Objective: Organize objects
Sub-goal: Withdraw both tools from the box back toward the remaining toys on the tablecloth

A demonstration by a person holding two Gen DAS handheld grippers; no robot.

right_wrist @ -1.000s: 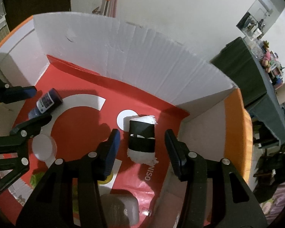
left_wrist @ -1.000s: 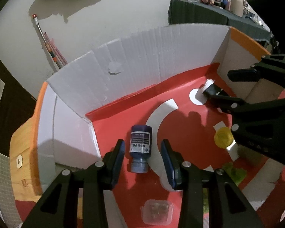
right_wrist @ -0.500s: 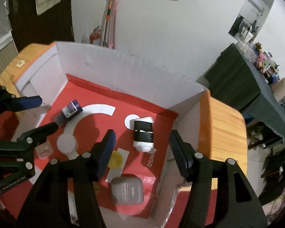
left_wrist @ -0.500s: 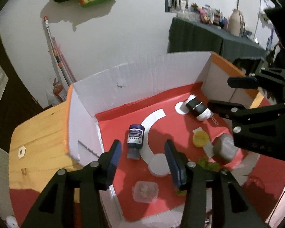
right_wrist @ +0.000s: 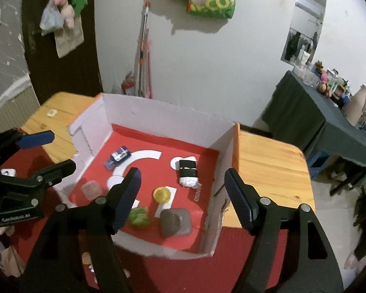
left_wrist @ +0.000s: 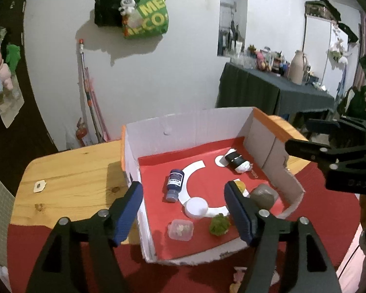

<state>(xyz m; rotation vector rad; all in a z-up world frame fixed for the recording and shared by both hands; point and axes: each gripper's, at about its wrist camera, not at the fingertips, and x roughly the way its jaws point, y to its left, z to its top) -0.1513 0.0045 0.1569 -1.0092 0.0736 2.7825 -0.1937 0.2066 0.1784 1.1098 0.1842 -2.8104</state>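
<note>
A: Field note. Landmark is the cardboard box (left_wrist: 188, 131), red floor, white walls, sitting on the wooden counter (left_wrist: 68, 178). Left claw (left_wrist: 184, 211) hangs above the box's near edge, jaws wide apart, nothing between them. Right claw (right_wrist: 183, 201) likewise: jaws spread, empty, raised over the near half of the box.

B: Contents?

A: All inside the box. Dark blue bottle (left_wrist: 174, 184) lying on its side toward the left wall. White roll with black bands (right_wrist: 188, 172) near the right wall, also lying down. Yellow lid (right_wrist: 161, 193) mid-floor, white round cap (left_wrist: 196, 206) just beside the bottle's cap end, small clear tub (left_wrist: 180, 229) and green tuft (left_wrist: 219, 223) by the near wall, grey stone-like lump (right_wrist: 175, 221) in the near right corner.

B: Step in hand?

A: My judgement: both claws are clear of the box, everything loose appears already gathered inside. Either finished or picking a next item; can't tell which.

B: If re-entering?

A: Come down vertically, keep clear of the walls, which are flimsy and torn at the near right. Straddle the bottle across its body, not along its length; it would likely roll. Keep the two claws well apart.
</note>
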